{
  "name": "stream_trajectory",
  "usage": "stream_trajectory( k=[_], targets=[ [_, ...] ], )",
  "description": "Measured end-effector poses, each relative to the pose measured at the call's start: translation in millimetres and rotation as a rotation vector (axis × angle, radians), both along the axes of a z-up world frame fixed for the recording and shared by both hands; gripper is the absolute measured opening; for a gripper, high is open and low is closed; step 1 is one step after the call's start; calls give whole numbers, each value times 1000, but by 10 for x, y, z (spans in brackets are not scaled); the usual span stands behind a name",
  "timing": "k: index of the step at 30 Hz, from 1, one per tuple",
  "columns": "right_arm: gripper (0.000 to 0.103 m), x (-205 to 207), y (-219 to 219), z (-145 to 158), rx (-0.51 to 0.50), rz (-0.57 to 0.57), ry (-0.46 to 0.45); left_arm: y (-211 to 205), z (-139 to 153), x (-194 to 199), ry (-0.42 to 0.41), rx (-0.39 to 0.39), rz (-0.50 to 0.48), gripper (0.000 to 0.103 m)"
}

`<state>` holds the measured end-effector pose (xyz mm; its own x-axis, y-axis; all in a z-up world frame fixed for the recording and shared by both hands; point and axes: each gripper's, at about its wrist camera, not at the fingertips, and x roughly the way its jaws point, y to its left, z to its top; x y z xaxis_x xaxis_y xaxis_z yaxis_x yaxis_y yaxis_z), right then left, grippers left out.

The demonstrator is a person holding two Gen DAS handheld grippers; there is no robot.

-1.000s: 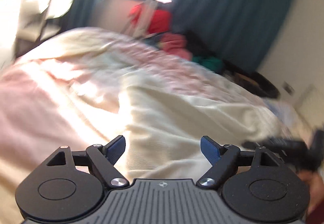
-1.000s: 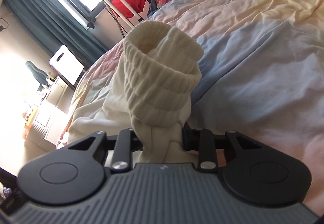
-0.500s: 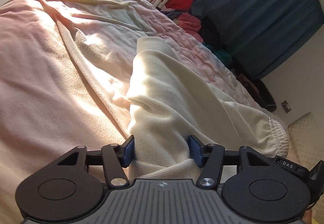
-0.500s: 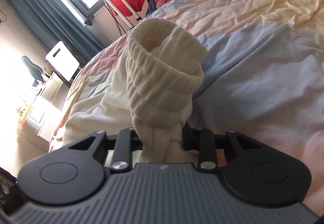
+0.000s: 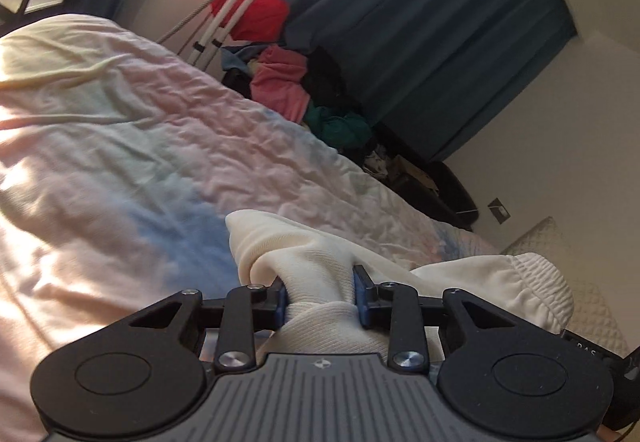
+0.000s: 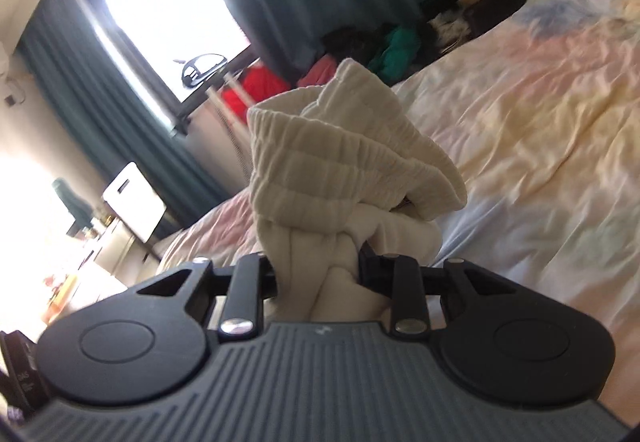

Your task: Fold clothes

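1. Bunching between both pairs of fingers, the cream garment [image 5: 320,262] is gathered above the bedspread [image 5: 120,146]; the left gripper [image 5: 320,292] has its blue-padded fingers closed in on a thick wad of it, with a folded edge poking out ahead and left of the tips
2. Pinched the same way, the cream garment [image 6: 340,170] rises ahead of the right gripper [image 6: 318,270], whose black fingers are drawn in tight on twisted cloth; a ribbed elastic band stands upright just past the tips and blocks much of the view ahead
3. Right of the left fingers, a ribbed cuff or waistband of the same cloth sags beside a pale quilted surface [image 5: 592,298]
4. Beyond the left tips lies the pastel bedspread, and past its far edge a clothes pile [image 5: 304,98] in pink, green and black, a red garment [image 5: 256,14] by white rack poles, and dark teal curtains [image 5: 432,34]
5. Letters reading "DAS" show on a black part at the lower right edge of the left view; no other writing is readable
6. Only the right view shows the bright window [image 6: 168,14] and a white chair [image 6: 134,198] far left of the fingers; only the left view shows a wall socket [image 5: 499,209]
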<state>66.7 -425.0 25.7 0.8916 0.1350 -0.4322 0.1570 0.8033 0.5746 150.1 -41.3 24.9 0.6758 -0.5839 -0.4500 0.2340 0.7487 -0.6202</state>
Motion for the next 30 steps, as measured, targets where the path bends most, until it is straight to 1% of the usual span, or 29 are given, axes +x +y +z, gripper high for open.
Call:
stream_trajectory(
  k=[2, 4, 7, 12, 13, 14, 18, 21, 23, 25, 26, 28, 30],
  targets=[
    [31, 135, -421, 89, 36, -57, 5, -477, 97, 295, -15, 11, -38, 32],
    [31, 315, -831, 151, 65, -111, 13, -934, 161, 596, -10, 10, -64, 32],
    [31, 652, -1384, 191, 100, -182, 35, -1477, 174, 1083, -8, 30, -86, 31],
    [31, 1269, -2065, 134, 122, -250, 83, -2372, 191, 1896, -7, 63, -121, 31],
    [31, 1377, -2149, 67, 127, -254, 92, -2551, 195, 2058, -7, 70, -128, 31],
    [31, 1478, -2212, -21, 128, -257, 103, -2658, 119, 2195, -11, 88, -138, 31],
    [31, 1789, -2354, -431, 115, -255, 157, -2837, -298, 2504, 16, 151, -177, 30],
    [32, 1827, -2369, -799, 124, -237, 170, -2879, -662, 2642, 34, 185, -208, 30],
    [32, 1726, -2300, -1032, 106, -219, 151, -2799, -914, 2626, 31, 204, -238, 30],
    [32, 1568, -2157, -1251, 56, -199, 129, -2707, -1115, 2576, 33, 223, -270, 30],
    [33, 1488, -2094, -1367, 46, -195, 134, -2665, -1200, 2517, 20, 248, -292, 30],
    [35, 1330, -1993, -1607, 62, -202, 161, -2581, -1367, 2393, -9, 303, -337, 30],
    [40, 1234, -1942, -1778, 89, -218, 176, -2521, -1407, 2298, -30, 312, -349, 31]
  ],
)
